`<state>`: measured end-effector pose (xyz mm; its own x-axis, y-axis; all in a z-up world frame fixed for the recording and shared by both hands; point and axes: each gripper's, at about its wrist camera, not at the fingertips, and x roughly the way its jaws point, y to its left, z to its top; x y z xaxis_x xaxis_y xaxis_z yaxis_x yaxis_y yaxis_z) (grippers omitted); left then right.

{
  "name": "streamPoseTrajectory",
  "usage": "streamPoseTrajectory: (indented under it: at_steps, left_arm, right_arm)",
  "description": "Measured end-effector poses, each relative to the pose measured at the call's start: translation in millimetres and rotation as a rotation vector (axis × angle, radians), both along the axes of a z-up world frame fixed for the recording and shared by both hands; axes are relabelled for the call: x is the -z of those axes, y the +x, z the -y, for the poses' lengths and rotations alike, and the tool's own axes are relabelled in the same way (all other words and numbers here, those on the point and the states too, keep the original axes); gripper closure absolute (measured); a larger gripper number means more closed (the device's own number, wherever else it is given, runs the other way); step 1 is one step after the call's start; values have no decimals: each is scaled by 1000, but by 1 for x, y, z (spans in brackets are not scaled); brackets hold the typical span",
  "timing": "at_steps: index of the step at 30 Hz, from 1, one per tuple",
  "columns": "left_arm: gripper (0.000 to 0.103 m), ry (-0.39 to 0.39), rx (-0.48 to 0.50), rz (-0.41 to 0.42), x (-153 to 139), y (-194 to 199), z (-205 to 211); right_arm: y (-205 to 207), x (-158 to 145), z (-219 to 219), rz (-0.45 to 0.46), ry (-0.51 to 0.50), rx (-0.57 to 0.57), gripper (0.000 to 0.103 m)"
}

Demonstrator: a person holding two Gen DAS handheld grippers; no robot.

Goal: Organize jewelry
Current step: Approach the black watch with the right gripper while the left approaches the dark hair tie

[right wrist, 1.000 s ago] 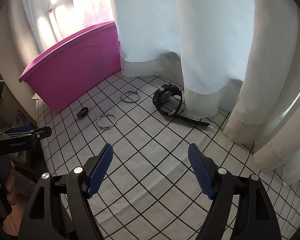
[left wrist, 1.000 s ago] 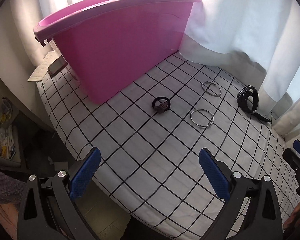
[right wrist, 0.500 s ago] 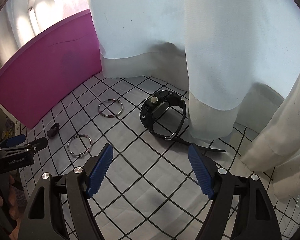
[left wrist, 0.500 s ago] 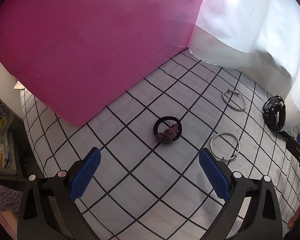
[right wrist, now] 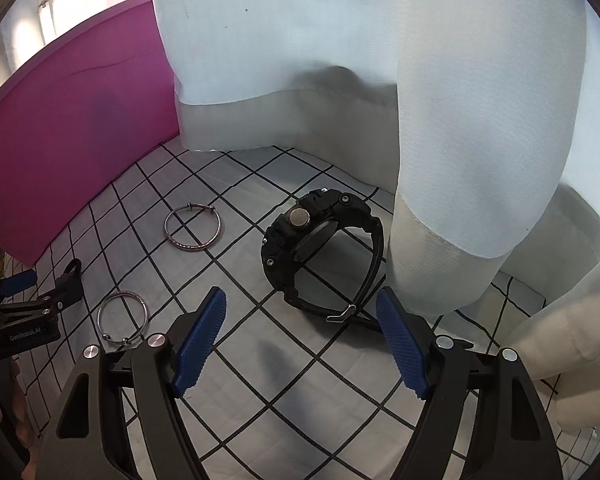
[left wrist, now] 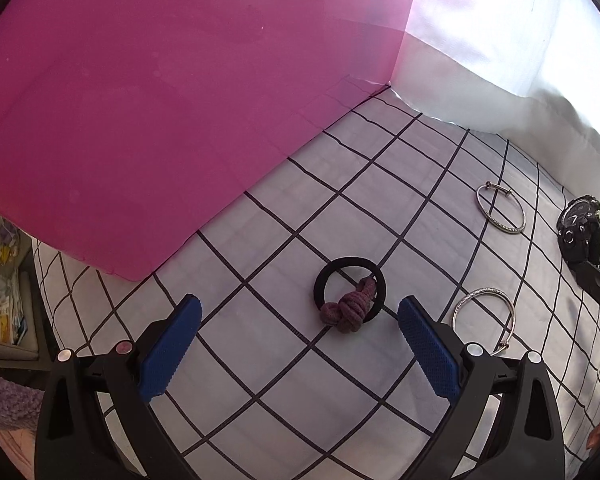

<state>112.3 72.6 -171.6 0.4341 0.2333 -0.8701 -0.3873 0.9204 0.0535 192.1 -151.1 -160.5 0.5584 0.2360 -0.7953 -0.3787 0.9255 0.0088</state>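
Left wrist view first: my left gripper (left wrist: 298,346) has dropped much closer over the last second. The pink bin (left wrist: 160,112), whose rim I could see a second ago, now fills the upper frame as a flat wall. The black hair tie (left wrist: 350,294), with its purple knotted band, lies on the checked sheet (left wrist: 260,360) just ahead of the blue pads (left wrist: 170,350), roughly centred between them. Jaws stand wide, nothing held, no contact yet.

A silver bangle (left wrist: 484,314) lies just beside the right pad. A second bangle (left wrist: 500,208) sits farther back toward the curtain (left wrist: 500,60).

Right wrist view: my right gripper (right wrist: 300,344) has closed in the same way on the black watch (right wrist: 320,252), which was small and distant before and now stands on edge just ahead of the spread fingers. Its strap runs under the curtain hem. Jaws wide, empty. The left gripper shows at the frame's left edge, near the closer bangle.

Reading: both tools are in approach, one target each. Nothing has gone into the bin yet; all four pieces are on the sheet. I judge the next step is to lower onto the hair tie and pinch.

Risk: the near bangle could get caught by the right pad. The watch's trailing strap may drag the curtain.
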Motion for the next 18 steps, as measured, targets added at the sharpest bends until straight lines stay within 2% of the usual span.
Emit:
streamPoseTrajectory:
  at_steps: [4, 13, 18]
  left_arm:
    - [6, 16, 7, -1, 2, 5, 2]
    - [5, -34, -11, 33, 9, 14, -3]
    - [5, -22, -9, 50, 11, 14, -1]
  right_arm:
    - [7, 8, -2, -13, -15, 16, 29]
    - [20, 19, -5, -21, -39, 35, 29]
    - [18, 20, -4, -7, -41, 39, 29]
